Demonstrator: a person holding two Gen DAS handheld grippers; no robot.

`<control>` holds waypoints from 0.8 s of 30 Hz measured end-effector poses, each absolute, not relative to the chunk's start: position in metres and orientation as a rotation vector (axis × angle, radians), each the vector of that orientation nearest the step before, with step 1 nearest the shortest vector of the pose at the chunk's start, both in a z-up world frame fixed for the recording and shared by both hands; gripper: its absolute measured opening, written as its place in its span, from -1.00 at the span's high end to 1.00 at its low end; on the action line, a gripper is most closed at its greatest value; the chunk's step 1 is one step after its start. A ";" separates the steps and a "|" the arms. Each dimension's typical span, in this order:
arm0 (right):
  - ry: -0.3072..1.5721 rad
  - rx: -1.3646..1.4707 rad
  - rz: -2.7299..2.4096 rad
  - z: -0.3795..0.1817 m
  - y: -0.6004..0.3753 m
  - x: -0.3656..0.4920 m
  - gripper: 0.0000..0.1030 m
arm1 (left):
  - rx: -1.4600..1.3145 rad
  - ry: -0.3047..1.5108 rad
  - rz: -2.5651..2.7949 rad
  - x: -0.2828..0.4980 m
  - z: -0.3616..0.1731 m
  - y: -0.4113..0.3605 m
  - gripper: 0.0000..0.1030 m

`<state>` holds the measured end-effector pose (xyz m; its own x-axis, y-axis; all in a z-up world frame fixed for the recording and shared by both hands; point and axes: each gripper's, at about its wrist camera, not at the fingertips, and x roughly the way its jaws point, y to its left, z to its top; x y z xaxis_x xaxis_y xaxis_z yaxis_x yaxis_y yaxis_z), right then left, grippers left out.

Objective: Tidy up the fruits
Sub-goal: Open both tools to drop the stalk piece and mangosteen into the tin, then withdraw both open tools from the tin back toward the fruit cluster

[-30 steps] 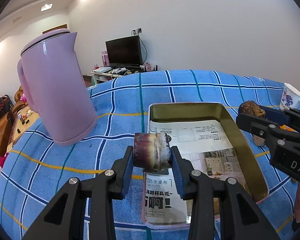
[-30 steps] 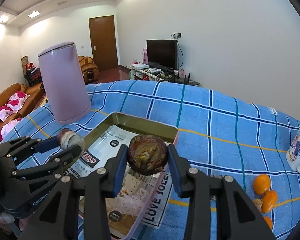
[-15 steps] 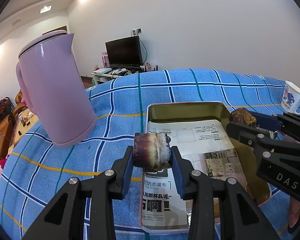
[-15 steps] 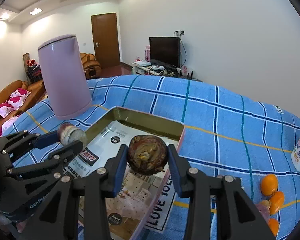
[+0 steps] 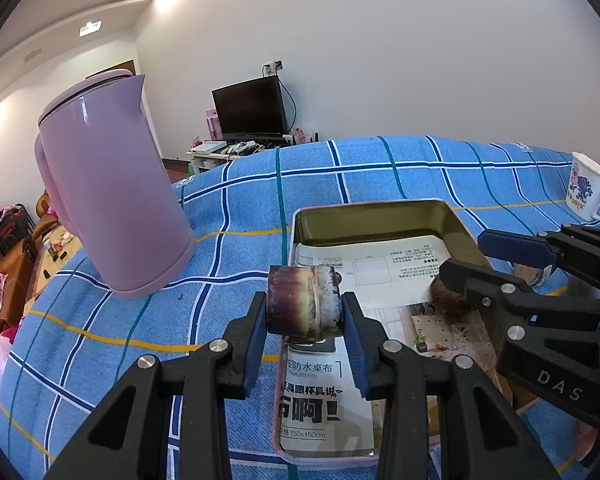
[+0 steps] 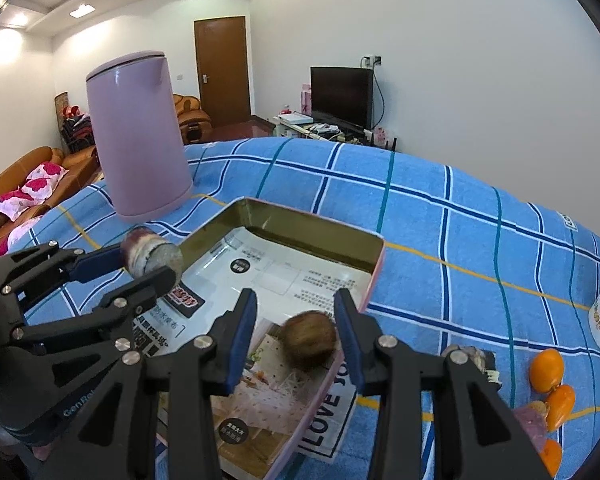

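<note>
**Tray [image 5: 374, 222] ahead and just right of the loaded left gripper**

Cylinder first: the left gripper [image 5: 305, 300] is clamped narrow on a stubby purple-brown piece [image 5: 300, 310], pads on its two flat ends. The piece's long axis therefore runs level, from pad to pad, across the view. It hangs over the near left rim of the tray, partly above the blue checked cloth [image 5: 220, 264] and partly above the printed paper [image 5: 380, 264] that lines the tray. The tray's own long axis runs away from the gripper, so the free space lies forward and slightly right. My judgement is that a short carry that way, then a release, puts the piece in.

Beyond it, the right gripper [image 6: 295, 296] reaches in from the right with its jaws parted. A round brown fruit [image 6: 310, 340] lies on the paper between the fingers, by the tray's right wall — the left pad stands clear of it. The left hand is the only one carrying anything.

Further back a lilac kettle [image 5: 112, 184] stands on the cloth left of the tray. A white mug [image 5: 586, 190] stands to the right, and small oranges [image 6: 546, 364] lie well apart from the tray.

Half a second ago the right gripper held the brown fruit aloft; now it rests in the tray. The left grip is unchanged.
</note>
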<state>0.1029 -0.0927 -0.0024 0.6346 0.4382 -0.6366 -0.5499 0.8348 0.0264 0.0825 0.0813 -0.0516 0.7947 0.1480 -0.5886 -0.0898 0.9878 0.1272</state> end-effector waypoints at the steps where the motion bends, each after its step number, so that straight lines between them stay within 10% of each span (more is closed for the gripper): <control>1: 0.679 -0.176 0.568 -0.003 -0.093 0.103 0.15 | 0.093 0.640 0.127 0.083 -0.052 0.081 0.26; 13: 0.670 -0.164 0.555 -0.004 -0.099 0.100 -0.45 | 0.076 0.634 0.115 0.078 -0.050 0.082 0.24; 24: 0.640 -0.170 0.485 0.001 -0.113 0.096 -0.56 | 0.084 0.589 0.138 0.070 -0.042 0.080 -0.31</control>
<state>0.0956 -0.1125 0.0006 0.6957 0.3810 -0.6090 -0.4834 0.8754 -0.0047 0.0697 0.0797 -0.0420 0.8227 0.1535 -0.5474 -0.1054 0.9873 0.1184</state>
